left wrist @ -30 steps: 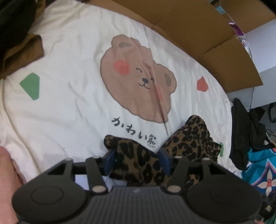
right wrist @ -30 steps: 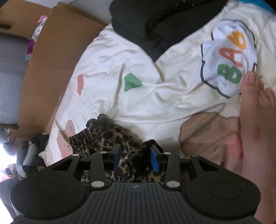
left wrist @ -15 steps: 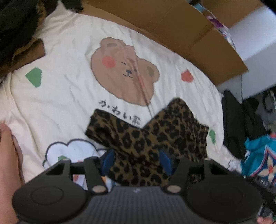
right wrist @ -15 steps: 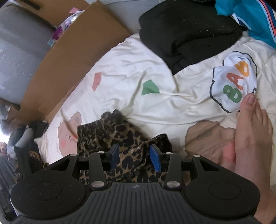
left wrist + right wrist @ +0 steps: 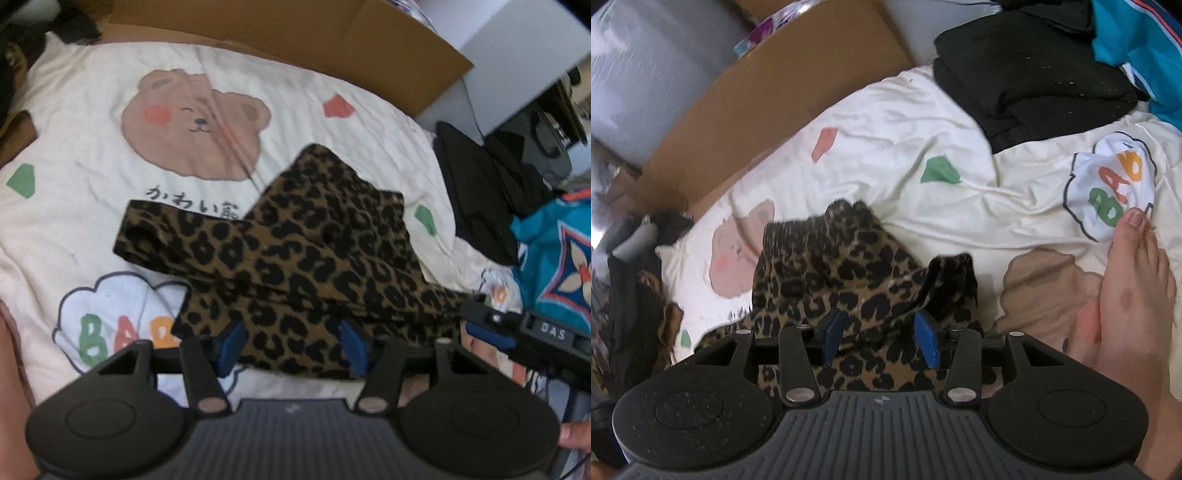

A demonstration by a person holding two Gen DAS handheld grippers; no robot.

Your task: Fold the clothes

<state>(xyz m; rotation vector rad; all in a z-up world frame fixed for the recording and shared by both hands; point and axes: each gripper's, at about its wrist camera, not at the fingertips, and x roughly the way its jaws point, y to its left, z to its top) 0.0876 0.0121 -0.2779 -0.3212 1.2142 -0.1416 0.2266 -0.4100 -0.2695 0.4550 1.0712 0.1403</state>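
Garment: leopard-print garment (image 5: 295, 254), lying partly spread on the bear-print bed cover (image 5: 92, 206), near edge under both grippers, presumably so it can be drawn flat for folding. Left gripper (image 5: 291, 345): blue pads wide apart with cloth between; grip cannot be told. Right gripper (image 5: 881, 336): jaws opening over the cloth, seemingly letting go. Foot (image 5: 1126, 295): bare, rests beside

The leopard garment (image 5: 295, 251) is soft matt cloth. The sheet (image 5: 74, 221) beneath is creased matt cotton-like cloth with flat printed shapes. Far off, the cardboard (image 5: 295, 48) is plain matt brown. The left gripper (image 5: 291, 347) is matt black plastic, ribbed near the camera, with blue pads (image 5: 231, 345) and dull metal pivot pins (image 5: 210, 405).
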